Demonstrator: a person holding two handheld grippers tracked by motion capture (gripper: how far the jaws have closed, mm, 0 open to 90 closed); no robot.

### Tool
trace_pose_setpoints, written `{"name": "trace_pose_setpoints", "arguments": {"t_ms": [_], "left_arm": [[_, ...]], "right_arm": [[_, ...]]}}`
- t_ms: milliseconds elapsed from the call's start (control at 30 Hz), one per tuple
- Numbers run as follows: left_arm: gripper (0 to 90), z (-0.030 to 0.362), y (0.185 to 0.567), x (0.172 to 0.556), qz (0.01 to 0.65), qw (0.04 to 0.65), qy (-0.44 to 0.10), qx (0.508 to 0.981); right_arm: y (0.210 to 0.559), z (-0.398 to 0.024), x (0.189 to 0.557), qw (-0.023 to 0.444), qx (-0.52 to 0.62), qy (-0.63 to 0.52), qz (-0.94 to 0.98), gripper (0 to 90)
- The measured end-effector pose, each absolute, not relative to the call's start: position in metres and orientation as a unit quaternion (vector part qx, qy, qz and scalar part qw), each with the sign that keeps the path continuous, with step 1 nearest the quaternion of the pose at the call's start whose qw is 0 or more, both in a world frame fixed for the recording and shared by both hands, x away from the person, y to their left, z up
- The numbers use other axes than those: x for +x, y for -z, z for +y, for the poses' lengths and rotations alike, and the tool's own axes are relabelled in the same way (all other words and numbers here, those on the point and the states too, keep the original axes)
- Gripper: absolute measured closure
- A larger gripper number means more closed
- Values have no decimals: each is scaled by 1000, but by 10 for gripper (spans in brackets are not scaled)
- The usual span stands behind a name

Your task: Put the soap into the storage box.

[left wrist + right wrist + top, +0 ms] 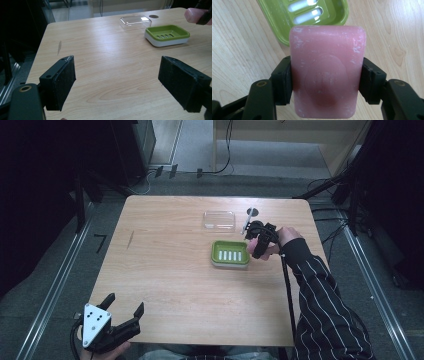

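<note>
A pink bar of soap [327, 70] is clamped flat between the two black jaws of my right gripper [325, 80]. In the high view that gripper [259, 241] hovers just right of a green soap dish [230, 253] with a slotted tray, and the soap [260, 242] peeks out pink. The dish's near corner [307, 15] lies just beyond the soap. My left gripper [125, 304] rests at the table's front left corner, jaws wide apart and empty. From there, the dish [167, 35] and the pink soap [193, 13] appear far off.
A clear plastic lid [219, 219] lies on the wooden table [170, 270] just behind the dish, also seen as the lid [135, 22]. A small dark round hole [253, 211] sits near the far edge. Cables and dark stands surround the table.
</note>
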State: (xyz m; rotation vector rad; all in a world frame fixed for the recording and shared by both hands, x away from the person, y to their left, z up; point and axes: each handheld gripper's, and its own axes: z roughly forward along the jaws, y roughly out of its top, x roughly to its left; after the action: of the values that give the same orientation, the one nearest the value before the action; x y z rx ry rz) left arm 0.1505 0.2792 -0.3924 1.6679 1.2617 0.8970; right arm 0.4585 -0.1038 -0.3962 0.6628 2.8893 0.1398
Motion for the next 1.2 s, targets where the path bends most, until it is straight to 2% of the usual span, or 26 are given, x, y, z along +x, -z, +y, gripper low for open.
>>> {"name": "trace_pose_setpoints", "arguments": {"t_ms": [1200], "left_arm": [[148, 290, 392, 133, 524, 409, -371, 649]], "right_arm": [[402, -48, 471, 85, 145, -50, 984, 388]]}}
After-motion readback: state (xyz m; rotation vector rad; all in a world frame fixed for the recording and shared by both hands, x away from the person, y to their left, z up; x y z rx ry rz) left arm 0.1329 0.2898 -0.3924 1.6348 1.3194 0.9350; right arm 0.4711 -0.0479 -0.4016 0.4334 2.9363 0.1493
